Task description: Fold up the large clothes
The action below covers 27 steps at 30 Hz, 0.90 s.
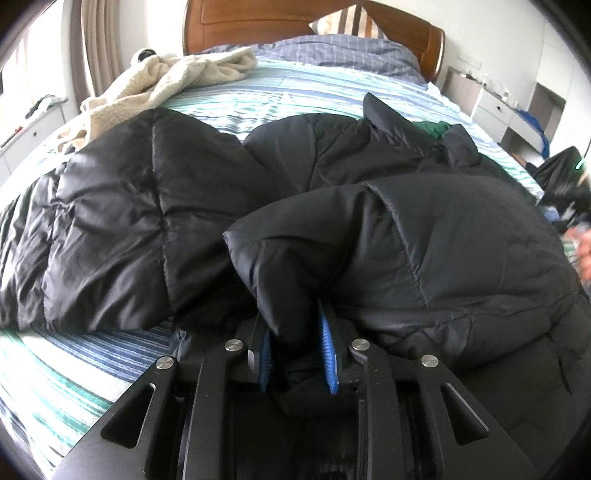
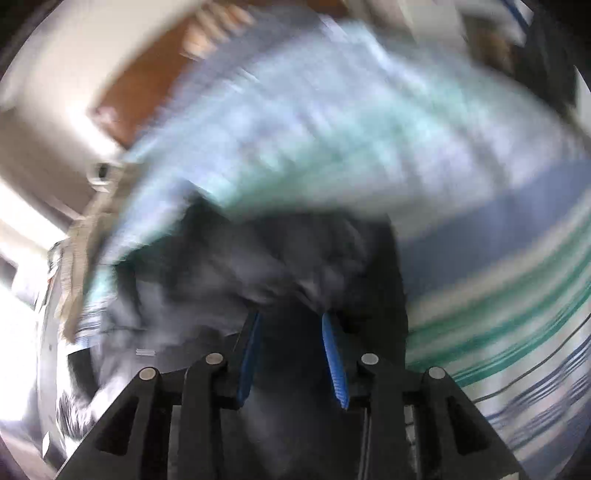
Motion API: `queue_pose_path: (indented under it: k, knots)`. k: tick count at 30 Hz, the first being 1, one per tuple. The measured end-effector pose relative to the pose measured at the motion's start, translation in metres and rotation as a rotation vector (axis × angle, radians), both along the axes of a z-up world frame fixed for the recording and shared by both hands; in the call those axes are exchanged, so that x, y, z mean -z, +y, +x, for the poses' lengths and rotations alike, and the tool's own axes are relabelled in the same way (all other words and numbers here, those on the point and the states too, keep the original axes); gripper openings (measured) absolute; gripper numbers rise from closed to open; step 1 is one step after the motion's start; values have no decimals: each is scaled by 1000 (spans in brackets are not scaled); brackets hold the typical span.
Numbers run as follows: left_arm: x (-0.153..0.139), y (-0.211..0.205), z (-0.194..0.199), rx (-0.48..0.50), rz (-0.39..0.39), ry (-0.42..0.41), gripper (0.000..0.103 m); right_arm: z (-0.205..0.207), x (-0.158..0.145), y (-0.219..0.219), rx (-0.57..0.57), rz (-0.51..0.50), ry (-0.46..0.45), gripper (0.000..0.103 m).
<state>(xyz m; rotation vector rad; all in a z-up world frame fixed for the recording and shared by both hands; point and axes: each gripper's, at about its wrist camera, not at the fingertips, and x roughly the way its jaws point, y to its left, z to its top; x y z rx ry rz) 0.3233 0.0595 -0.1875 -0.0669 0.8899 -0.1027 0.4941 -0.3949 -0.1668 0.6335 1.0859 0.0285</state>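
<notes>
A large black puffer jacket (image 1: 155,206) lies spread over the striped bed (image 1: 280,92). My left gripper (image 1: 297,325) is shut on a thick fold of the jacket, which fills the space between the blue pads (image 1: 328,350) and bulges up to the right. The right wrist view is heavily blurred by motion. In it my right gripper (image 2: 291,325) has dark jacket fabric (image 2: 258,258) between its blue pads (image 2: 334,365), and seems shut on it.
A cream fleece blanket (image 1: 162,81) lies at the bed's far left. A wooden headboard (image 1: 258,22) and pillows stand at the back. White drawers (image 1: 495,107) stand to the right, a low cabinet (image 1: 29,129) to the left. Striped sheet (image 2: 498,314) shows right of the right gripper.
</notes>
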Motion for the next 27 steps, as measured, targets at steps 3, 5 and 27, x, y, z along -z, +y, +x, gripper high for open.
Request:
queue_pose_path:
  k: [3,5,27]
  knots:
    - [0,0,0,0,2,-1,24,-7,0,-3,26,14,-45,23]
    - [0,0,1,0,-2,0,24,-13,-13,-4,-2,-7,-44,24]
    - [-33,-2,-42,-30,112,48,84,-292,-96,83,-147,-35,-305,57]
